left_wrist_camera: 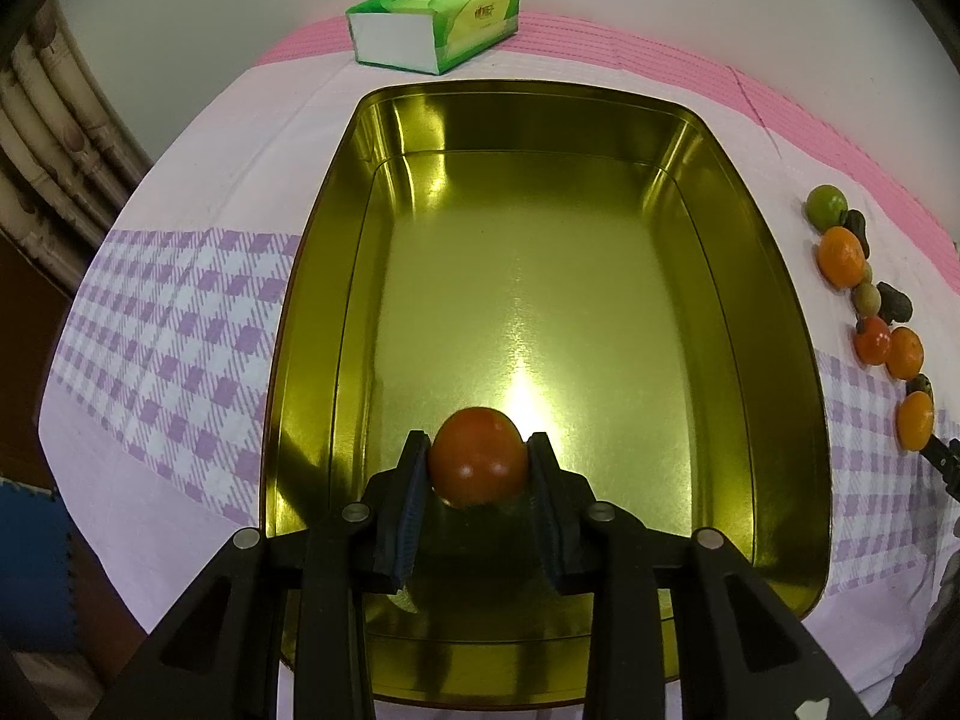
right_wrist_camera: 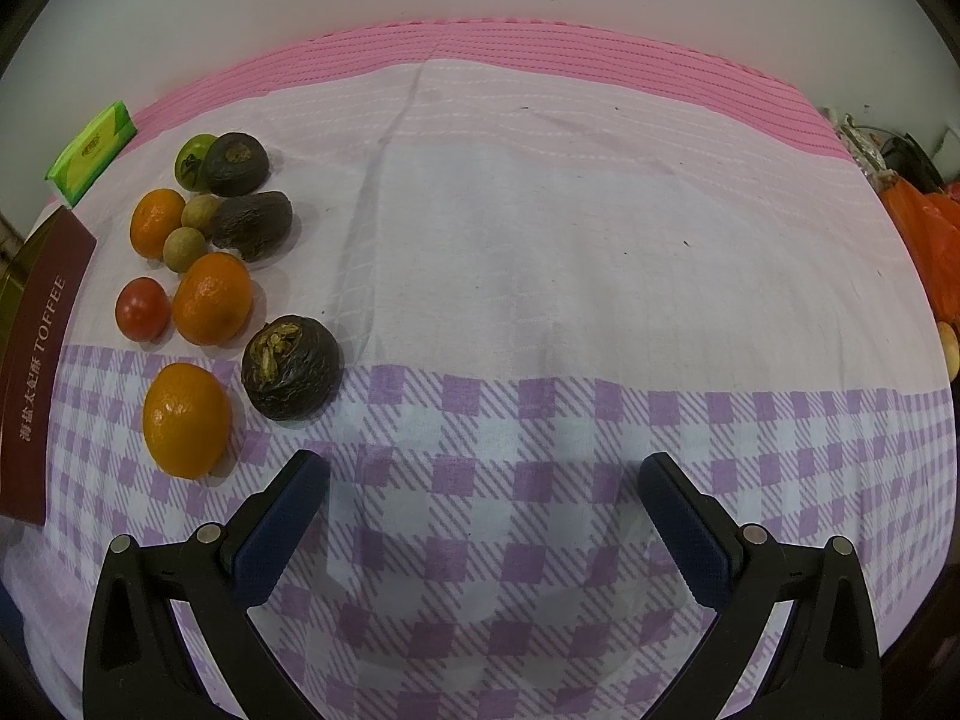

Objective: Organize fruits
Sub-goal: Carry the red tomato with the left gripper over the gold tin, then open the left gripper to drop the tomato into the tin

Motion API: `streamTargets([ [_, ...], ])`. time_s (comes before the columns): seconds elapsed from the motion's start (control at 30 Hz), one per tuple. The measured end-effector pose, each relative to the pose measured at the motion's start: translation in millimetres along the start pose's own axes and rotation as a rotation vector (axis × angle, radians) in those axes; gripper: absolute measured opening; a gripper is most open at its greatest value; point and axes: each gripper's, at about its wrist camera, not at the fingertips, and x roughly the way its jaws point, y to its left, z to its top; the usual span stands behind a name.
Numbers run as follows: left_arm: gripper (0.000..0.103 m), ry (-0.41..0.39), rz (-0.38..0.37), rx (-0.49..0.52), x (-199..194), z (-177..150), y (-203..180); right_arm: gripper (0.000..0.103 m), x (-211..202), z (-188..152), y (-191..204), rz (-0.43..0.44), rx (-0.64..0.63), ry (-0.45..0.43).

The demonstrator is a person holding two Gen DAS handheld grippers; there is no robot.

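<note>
Pinching a round red tomato (left_wrist_camera: 478,457) between its two black fingers, the left gripper (left_wrist_camera: 478,459) hangs over the near end of a shiny gold rectangular metal tin (left_wrist_camera: 774,312), and the pads press the fruit on both sides. Nothing else shows inside that tin; its bare mirrored floor carries only a bright glare at 12 o'clock from the tomato. At 12 o'clock beyond the tin's far rim lies a green and white tissue pack (left_wrist_camera: 435,21) on the pink-banded, lilac-checked tablecloth (left_wrist_camera: 180,324). At 3 o'clock from the tin, outside it, the remaining fruit sits in a line on the cloth. The right wrist view shows that group more clearly: a small green fruit (right_wrist_camera: 192,161), three dark wrinkled fruits (right_wrist_camera: 292,367), three glossy oranges (right_wrist_camera: 187,419), two small brownish-green round fruits (right_wrist_camera: 185,249) and a second small red tomato (right_wrist_camera: 143,308), all resting on the cloth at about 10 o'clock from the right gripper (right_wrist_camera: 483,483). That gripper's blue-padded fingers stand spread wide with only checked cloth between them. At 9 o'clock in the same view, the tin's maroon outer wall reads TOFFEE, just beside the fruit cluster.
</note>
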Motion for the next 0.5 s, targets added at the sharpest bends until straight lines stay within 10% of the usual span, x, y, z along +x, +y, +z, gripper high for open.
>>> streamTargets([
  [0.5,0.056,-0.055,-0.005,0.023,-15,0,-6,0.097,-4,1,5,-0.012,-0.008,0.009],
])
